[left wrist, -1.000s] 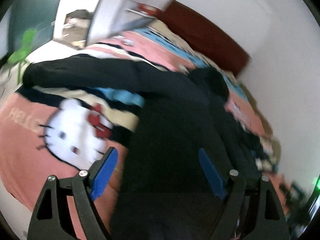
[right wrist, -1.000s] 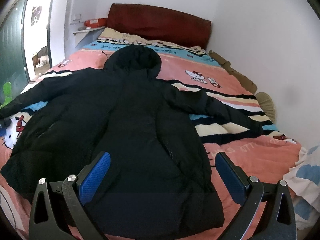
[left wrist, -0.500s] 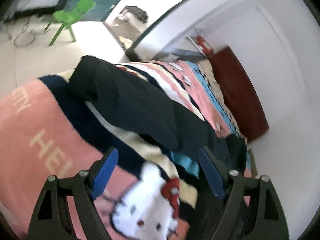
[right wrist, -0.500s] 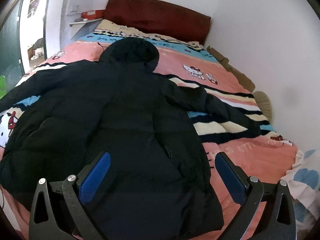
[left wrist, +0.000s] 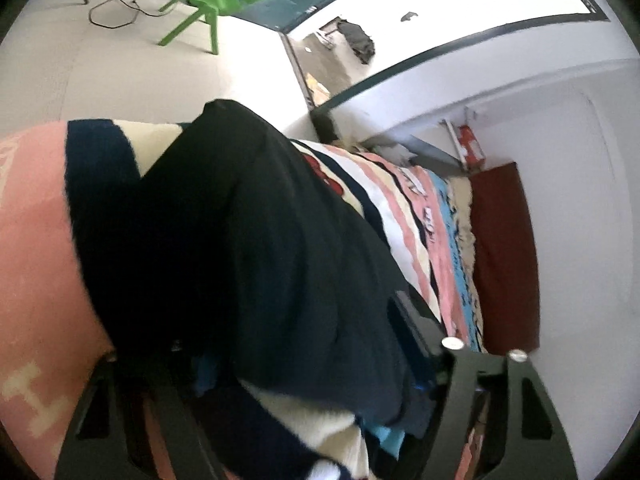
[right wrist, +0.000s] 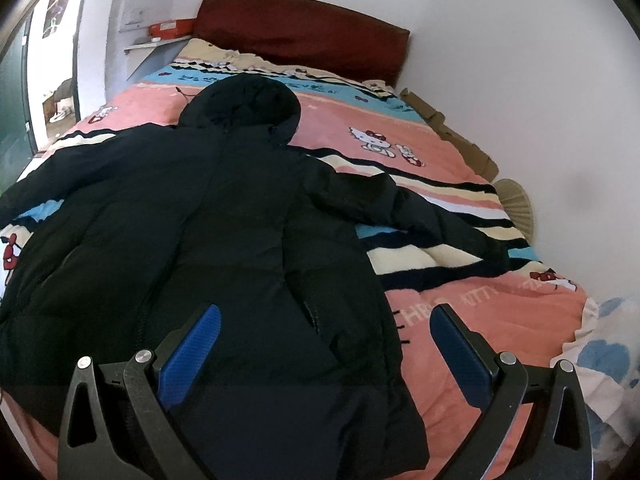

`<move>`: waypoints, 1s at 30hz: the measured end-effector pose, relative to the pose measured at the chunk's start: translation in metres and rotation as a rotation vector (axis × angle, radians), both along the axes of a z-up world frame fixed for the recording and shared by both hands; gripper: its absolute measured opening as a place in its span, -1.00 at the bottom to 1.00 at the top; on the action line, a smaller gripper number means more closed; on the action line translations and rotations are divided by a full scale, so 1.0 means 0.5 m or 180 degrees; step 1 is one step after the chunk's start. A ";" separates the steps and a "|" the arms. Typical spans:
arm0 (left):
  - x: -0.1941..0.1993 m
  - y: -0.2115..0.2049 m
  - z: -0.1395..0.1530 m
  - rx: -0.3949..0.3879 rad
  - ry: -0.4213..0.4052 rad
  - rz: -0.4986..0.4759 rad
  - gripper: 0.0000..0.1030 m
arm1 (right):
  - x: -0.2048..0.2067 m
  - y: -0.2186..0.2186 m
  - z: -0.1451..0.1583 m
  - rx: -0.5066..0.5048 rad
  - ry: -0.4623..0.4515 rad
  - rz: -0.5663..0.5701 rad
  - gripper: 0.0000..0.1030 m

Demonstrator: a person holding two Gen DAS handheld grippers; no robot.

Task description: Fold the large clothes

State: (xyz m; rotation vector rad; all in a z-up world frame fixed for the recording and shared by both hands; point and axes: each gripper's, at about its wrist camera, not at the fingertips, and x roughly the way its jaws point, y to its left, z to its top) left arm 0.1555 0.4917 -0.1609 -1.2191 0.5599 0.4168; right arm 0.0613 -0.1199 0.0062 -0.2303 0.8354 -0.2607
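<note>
A large black hooded coat (right wrist: 224,232) lies spread flat on the bed, hood toward the headboard, both sleeves stretched out. My right gripper (right wrist: 324,340) is open and empty, hovering over the coat's lower hem. In the left wrist view the coat's left sleeve (left wrist: 240,240) fills the middle of the frame and lies between the fingers of my left gripper (left wrist: 296,360). The jaws stand wide apart around the sleeve; the fabric hides most of the blue pads.
The bed has a pink striped cartoon blanket (right wrist: 400,128) and a dark red headboard (right wrist: 304,36). A white wall runs along the right side. A green plastic chair (left wrist: 224,0) stands on the floor past the bed's left edge, near an open doorway (left wrist: 340,60).
My left gripper has swung left and dropped onto the coat's left sleeve, which now sits between its fingers. My right gripper has moved slightly closer over the hem.
</note>
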 end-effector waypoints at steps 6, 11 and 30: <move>0.018 0.027 -0.006 -0.0106 0.0087 -0.0051 -0.75 | 0.007 -0.014 -0.003 0.0122 -0.0007 0.0122 0.99; 0.027 -0.006 0.072 0.0299 0.0044 -0.0237 -0.81 | 0.013 -0.045 -0.003 0.0229 -0.0064 0.0132 0.99; 0.061 -0.293 0.454 0.1149 -0.0612 -0.1036 -0.81 | -0.037 -0.229 0.009 0.0602 -0.0401 -0.0104 0.99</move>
